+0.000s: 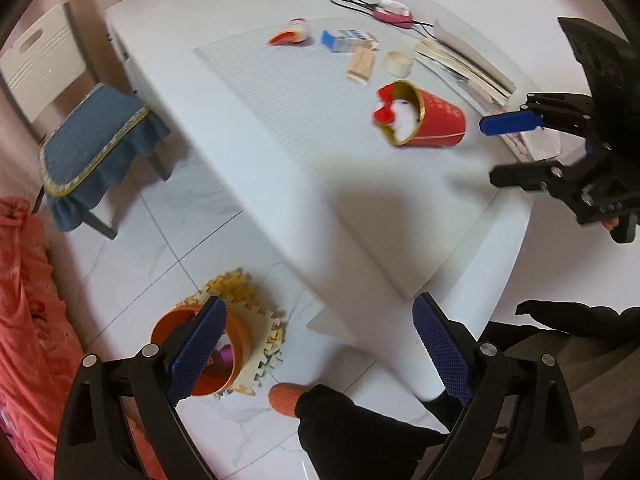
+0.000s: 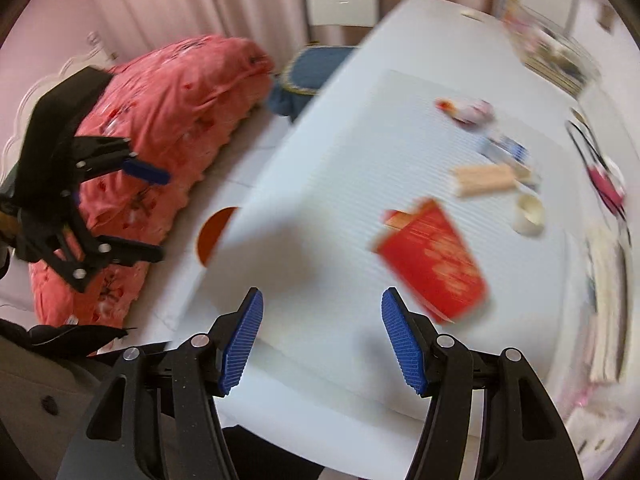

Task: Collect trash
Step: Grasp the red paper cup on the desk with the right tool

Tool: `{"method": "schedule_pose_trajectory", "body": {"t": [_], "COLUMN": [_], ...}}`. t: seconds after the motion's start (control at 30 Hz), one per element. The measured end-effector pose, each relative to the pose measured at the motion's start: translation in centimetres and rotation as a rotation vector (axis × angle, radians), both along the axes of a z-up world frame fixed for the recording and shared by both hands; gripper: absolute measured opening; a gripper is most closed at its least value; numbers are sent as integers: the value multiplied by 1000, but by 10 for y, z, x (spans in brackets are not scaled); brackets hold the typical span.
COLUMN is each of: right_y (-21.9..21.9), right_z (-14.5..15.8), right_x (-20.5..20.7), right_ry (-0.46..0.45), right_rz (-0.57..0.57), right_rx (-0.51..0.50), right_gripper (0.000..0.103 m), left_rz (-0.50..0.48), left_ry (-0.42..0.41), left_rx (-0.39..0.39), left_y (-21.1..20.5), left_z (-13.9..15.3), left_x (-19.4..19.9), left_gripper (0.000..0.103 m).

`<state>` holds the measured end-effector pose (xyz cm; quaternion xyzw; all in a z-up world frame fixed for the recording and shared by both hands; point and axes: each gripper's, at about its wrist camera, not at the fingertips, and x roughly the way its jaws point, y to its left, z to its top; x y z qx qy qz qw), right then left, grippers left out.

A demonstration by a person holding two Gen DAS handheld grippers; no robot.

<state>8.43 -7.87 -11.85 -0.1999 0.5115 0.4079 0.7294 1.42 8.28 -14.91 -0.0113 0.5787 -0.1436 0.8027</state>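
Observation:
An orange bin (image 1: 188,340) stands on a yellow foam mat on the floor beside the white table (image 1: 168,40), with something purple inside. My left gripper (image 1: 320,344) hangs above it, open and empty. On the table's ribbed mat lie a tipped red cup (image 1: 436,120) stuffed with white tissue, a blue-white carton (image 1: 346,40), a beige pack (image 1: 360,66), a tape roll (image 1: 398,62) and a red-white wrapper (image 1: 290,34). My right gripper (image 2: 322,336) hovers over the mat near the red cup (image 2: 432,260), open with nothing between its pads. The table edge hides part of the bin (image 2: 214,236).
A chair with a blue cushion (image 1: 96,140) stands at the table's left side. A pink-red quilt (image 2: 168,120) lies beyond the bin. Books (image 1: 464,64) and a pink device with a black cable (image 1: 394,14) sit at the far side. A person's dark trouser leg (image 1: 360,432) is below.

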Motion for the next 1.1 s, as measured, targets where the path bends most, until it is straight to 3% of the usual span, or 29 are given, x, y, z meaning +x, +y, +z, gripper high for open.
{"method": "schedule_pose_trajectory", "body": {"t": [0.13,0.3,0.63,1.1], "right_y": [-22,-43,-31,-35], "right_z": [-10,-35,-74,-80], "right_x": [21,46,69,79], "right_ry": [-29,-4,38,54], "right_rz": [0,32,142,121], "right_rx": [-17,-23,1,118], "right_gripper": [62,62,62,63], "left_rz": [-8,20,89,114], "left_ry": [12,37,82,95], "left_rx": [11,19,36,51], "left_y": [-23,-41,-58,-65], "left_z": [1,-4,-14,-21], "left_x": [13,22,27,28], "left_gripper": [93,93,93,93]}}
